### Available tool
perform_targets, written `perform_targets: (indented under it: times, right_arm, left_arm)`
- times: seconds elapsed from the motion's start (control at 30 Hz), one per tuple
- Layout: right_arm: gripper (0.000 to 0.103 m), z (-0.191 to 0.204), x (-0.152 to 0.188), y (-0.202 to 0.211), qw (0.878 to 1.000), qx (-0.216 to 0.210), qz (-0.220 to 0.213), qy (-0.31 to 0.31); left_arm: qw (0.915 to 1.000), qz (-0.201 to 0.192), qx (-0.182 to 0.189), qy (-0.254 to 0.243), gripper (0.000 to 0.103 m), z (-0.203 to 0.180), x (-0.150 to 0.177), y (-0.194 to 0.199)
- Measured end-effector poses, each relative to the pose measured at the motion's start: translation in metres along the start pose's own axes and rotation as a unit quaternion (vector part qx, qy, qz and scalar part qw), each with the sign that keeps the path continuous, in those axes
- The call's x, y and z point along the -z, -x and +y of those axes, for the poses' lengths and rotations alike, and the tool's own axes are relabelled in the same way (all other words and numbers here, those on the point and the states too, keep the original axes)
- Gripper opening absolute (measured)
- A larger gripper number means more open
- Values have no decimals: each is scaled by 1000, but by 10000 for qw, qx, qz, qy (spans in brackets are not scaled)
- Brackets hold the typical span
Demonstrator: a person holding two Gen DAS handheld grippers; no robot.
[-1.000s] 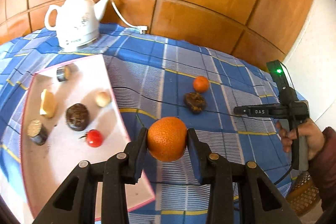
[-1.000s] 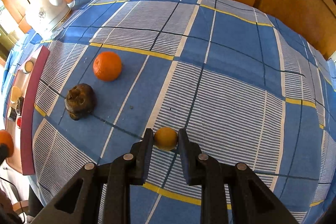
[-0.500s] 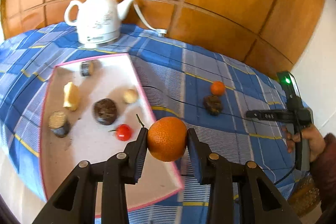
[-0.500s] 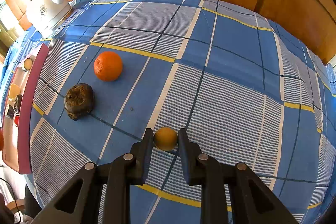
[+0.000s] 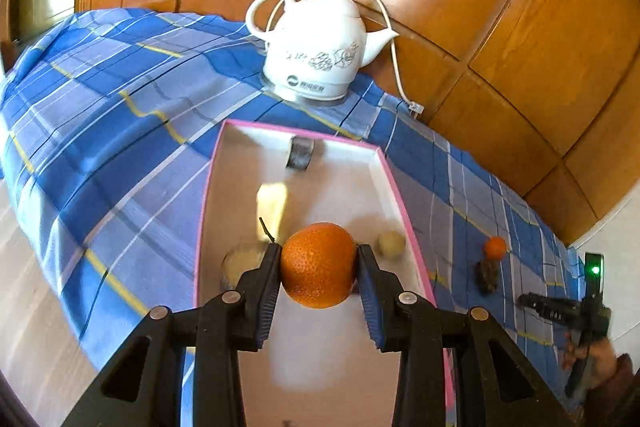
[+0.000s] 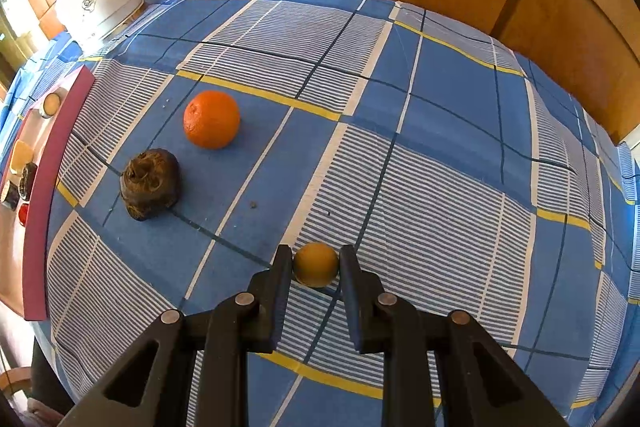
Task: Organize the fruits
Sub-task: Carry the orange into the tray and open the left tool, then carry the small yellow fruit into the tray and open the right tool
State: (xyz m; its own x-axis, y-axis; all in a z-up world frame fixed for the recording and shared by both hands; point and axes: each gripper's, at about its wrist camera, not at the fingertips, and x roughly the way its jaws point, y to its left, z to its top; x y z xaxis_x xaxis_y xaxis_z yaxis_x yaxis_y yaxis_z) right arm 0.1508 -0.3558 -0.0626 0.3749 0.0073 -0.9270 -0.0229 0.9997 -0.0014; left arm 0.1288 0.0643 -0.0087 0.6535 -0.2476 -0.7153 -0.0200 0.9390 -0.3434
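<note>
We held a large orange (image 5: 318, 265) clamped between the fingers of our left gripper (image 5: 319, 269), raised over the pink-rimmed tray (image 5: 394, 183). In the tray lay a pale yellow piece (image 5: 272, 205), a small beige ball (image 5: 392, 244) and a dark little cylinder (image 5: 301, 153). Our right gripper (image 6: 316, 267) was closed around a small yellow fruit (image 6: 316, 263) resting on the blue checked cloth (image 6: 440, 187). Well apart from it, toward the tray, a second orange (image 6: 211, 119) sat just beside a dark brown lump (image 6: 150, 183). A white kettle (image 5: 320, 51) stood beyond the tray.
</note>
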Motion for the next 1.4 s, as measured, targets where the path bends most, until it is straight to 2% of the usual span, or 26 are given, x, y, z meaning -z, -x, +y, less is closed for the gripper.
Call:
perform_targets:
  times: [0.17, 0.37, 0.43, 0.57, 0.8, 1.1, 1.4]
  right_arm:
    - [24, 0, 0, 1, 10000, 5, -2, 9]
    - [24, 1, 1, 0, 10000, 6, -5, 3]
    - [24, 0, 0, 0, 10000, 1, -6, 0]
    - [24, -1, 0, -1, 10000, -6, -7, 5]
    - [24, 2, 0, -1, 10000, 29, -15, 59]
    - [24, 9, 3, 2, 9998, 138, -37, 141]
    - [24, 10, 4, 2, 9997, 181, -52, 168]
  left_arm:
    - [9997, 53, 55, -234, 38, -13, -20, -29]
    - [9988, 197, -242, -384, 38, -17, -32, -67]
    - [9986, 228, -318, -349, 46, -15, -32, -72]
    - [9981, 73, -443, -423, 48, -17, -26, -62]
    - [9948, -244, -688, -708, 47, -34, 2, -26]
    - [9937, -128, -717, -850, 47, -47, 34, -5]
    - [9940, -114, -603, -907, 49, -53, 49, 11]
